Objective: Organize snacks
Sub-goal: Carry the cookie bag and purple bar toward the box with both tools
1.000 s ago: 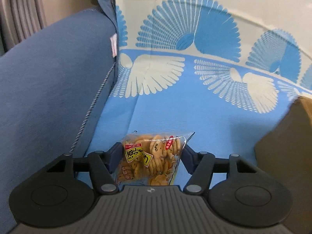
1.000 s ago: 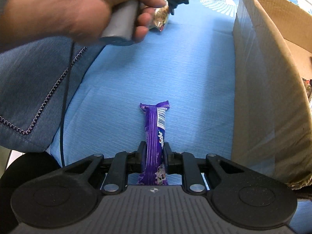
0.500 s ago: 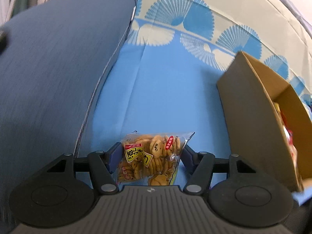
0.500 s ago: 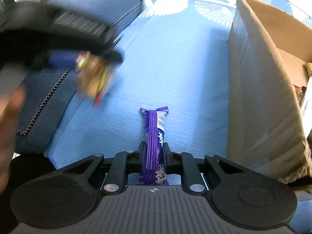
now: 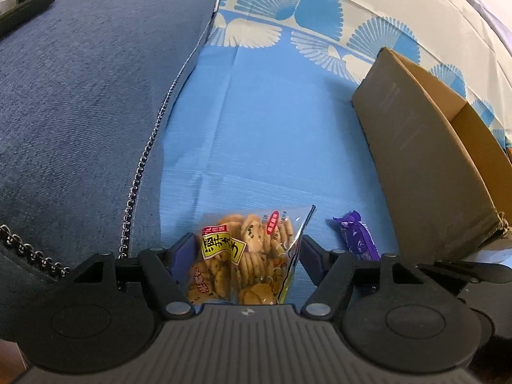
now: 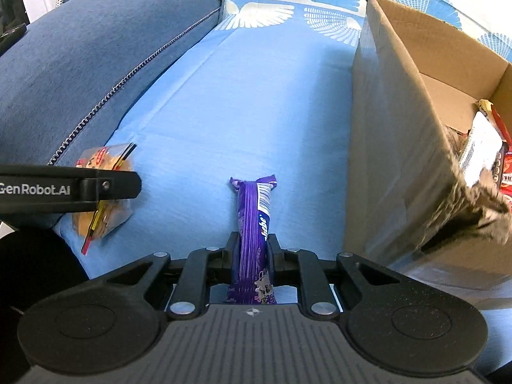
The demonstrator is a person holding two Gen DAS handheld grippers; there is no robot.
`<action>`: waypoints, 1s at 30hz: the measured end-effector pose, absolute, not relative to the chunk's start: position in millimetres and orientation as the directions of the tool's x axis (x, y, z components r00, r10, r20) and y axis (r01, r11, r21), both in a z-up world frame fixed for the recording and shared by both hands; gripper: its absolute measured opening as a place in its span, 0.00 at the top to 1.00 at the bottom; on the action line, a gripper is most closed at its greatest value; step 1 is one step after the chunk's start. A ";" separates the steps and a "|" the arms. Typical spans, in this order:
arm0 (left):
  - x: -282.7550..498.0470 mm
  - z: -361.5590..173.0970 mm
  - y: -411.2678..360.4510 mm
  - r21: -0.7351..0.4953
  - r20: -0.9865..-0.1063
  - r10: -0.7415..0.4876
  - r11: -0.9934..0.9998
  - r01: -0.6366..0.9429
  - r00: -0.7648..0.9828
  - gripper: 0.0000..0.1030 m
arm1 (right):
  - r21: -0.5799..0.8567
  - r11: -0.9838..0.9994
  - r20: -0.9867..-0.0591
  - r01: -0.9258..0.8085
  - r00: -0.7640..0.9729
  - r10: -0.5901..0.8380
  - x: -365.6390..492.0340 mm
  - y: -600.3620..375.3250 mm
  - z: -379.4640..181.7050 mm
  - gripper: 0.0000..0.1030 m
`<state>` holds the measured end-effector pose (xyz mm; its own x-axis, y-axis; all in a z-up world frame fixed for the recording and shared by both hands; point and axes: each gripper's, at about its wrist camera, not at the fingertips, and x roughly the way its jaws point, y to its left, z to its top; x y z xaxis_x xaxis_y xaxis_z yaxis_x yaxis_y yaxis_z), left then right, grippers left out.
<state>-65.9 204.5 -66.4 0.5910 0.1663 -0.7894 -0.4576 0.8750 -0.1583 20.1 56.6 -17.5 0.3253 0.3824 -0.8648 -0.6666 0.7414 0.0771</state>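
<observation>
My left gripper (image 5: 244,249) is shut on a clear bag of small brown crackers (image 5: 246,256) with a yellow and red label, held above the blue cloth. It also shows in the right wrist view (image 6: 105,188), still holding the bag of crackers (image 6: 102,220). My right gripper (image 6: 252,246) is shut on a purple snack bar (image 6: 252,224), which points forward. The bar's tip shows in the left wrist view (image 5: 356,238). An open cardboard box (image 6: 393,147) stands to the right, with several snack packets (image 6: 486,153) inside.
A blue cloth with a white fan pattern (image 6: 240,112) covers the seat. A dark blue denim cushion (image 5: 83,112) rises along the left. A dark phone (image 5: 25,3) lies on top of the cushion at far left. The box wall (image 5: 416,166) stands close on the right.
My left gripper has pulled back and toward the front left with the cracker bag, so it now sits level with my right gripper. The right gripper and bar have barely moved.
</observation>
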 end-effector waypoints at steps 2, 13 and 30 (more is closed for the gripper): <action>-66.4 -66.7 203.4 -0.159 -0.788 0.165 0.876 -0.455 0.593 0.25 | 0.073 0.740 -0.864 -0.668 0.328 0.381 20.0 57.9 -18.2 0.82; -67.1 -67.1 203.3 -0.164 -0.791 0.155 0.879 -0.448 0.592 0.19 | 0.024 0.711 -0.850 -0.703 0.359 0.384 11.0 62.1 -20.9 0.79; -72.6 -61.6 200.1 -0.162 -0.768 0.171 0.881 -0.445 0.618 0.17 | 0.015 0.722 -0.850 -0.691 0.372 0.374 9.9 59.7 -17.9 0.68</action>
<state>-72.6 200.1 -61.6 0.6176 0.1714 -0.7676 -0.4454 0.8806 -0.1618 9.9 59.7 -17.9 0.3719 0.3738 -0.8497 -0.6914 0.7223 0.0151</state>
